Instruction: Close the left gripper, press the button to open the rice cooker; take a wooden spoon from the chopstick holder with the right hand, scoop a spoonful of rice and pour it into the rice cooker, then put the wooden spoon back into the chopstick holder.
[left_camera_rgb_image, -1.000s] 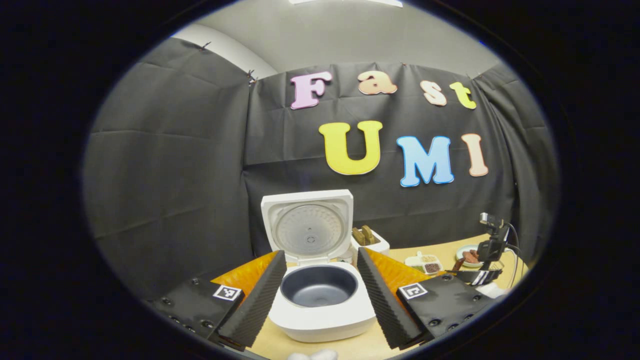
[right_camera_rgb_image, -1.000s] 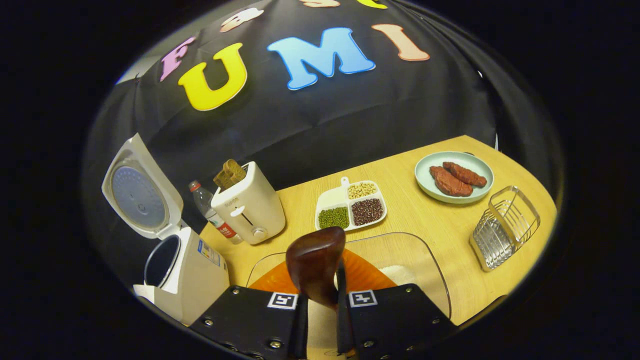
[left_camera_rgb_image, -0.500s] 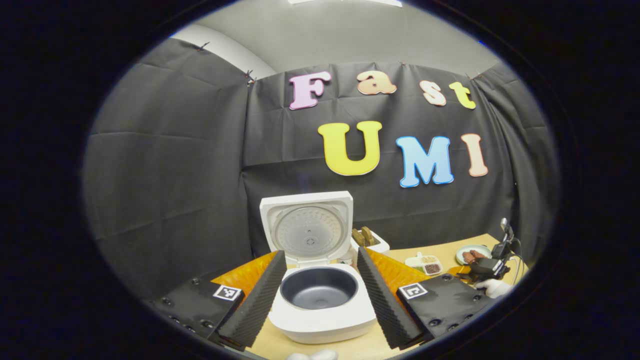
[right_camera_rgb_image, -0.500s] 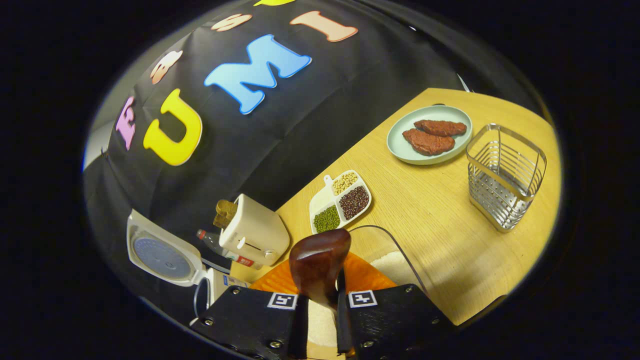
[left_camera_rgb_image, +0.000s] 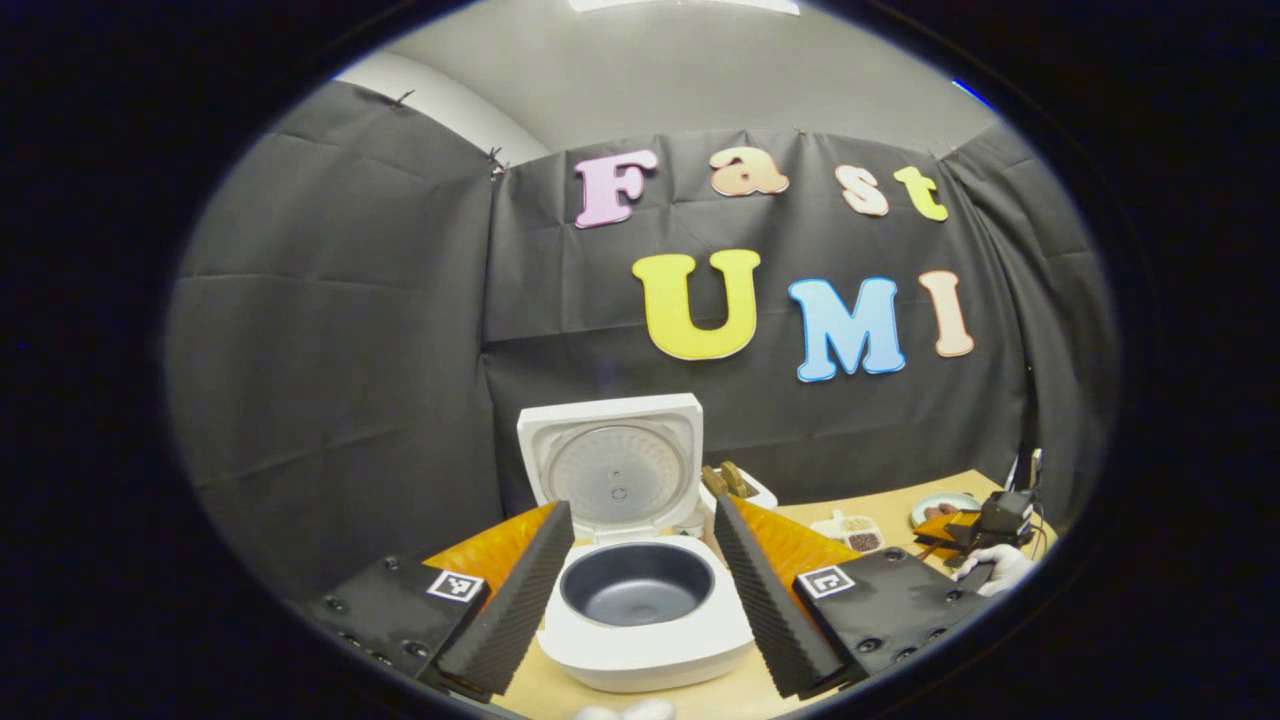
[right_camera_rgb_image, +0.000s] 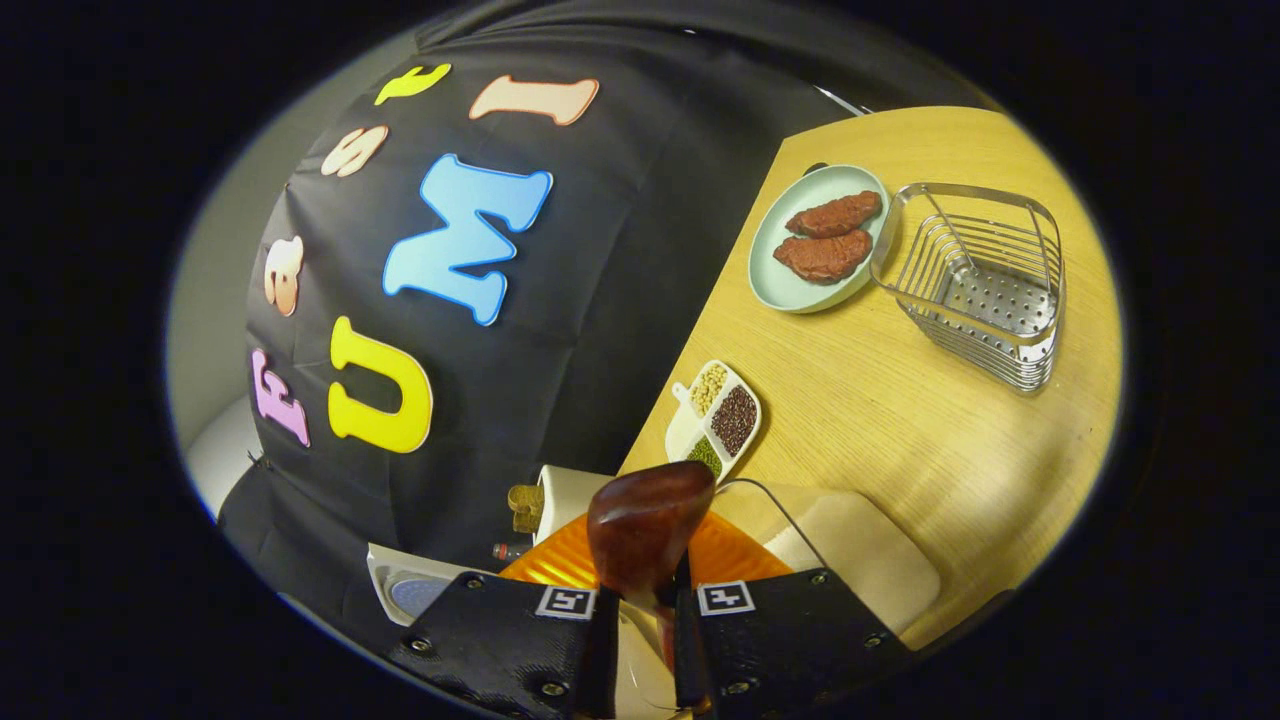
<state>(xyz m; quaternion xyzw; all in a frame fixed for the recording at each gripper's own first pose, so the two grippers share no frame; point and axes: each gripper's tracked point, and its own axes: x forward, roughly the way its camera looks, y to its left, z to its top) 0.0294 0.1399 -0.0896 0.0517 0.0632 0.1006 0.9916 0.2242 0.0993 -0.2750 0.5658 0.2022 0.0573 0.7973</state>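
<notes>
The white rice cooker (left_camera_rgb_image: 640, 640) stands with its lid (left_camera_rgb_image: 612, 462) raised and its dark inner pot bare. My left gripper (left_camera_rgb_image: 640, 512) is open, one finger on each side of the cooker. My right gripper (right_camera_rgb_image: 640, 625) is shut on the dark wooden spoon (right_camera_rgb_image: 648, 525), whose bowl sticks up ahead of the fingers. Just beyond the spoon is a clear container of rice (right_camera_rgb_image: 860, 565). The wire chopstick holder (right_camera_rgb_image: 985, 280) stands at the table's far right. Far off in the left gripper view, the right gripper (left_camera_rgb_image: 985, 525) is held by a gloved hand (left_camera_rgb_image: 992, 568).
A plate with two pieces of meat (right_camera_rgb_image: 812, 240) sits beside the holder. A divided dish of beans (right_camera_rgb_image: 720, 420) lies mid-table. A toaster with bread (right_camera_rgb_image: 553, 495) and a bottle (right_camera_rgb_image: 507, 550) stand near the cooker's lid (right_camera_rgb_image: 410, 592). The black wall runs behind them.
The right gripper has rolled steadily with the spoon, so its scene has turned sideways, and it has sunk to the right in the left gripper view. The left gripper has barely moved.
</notes>
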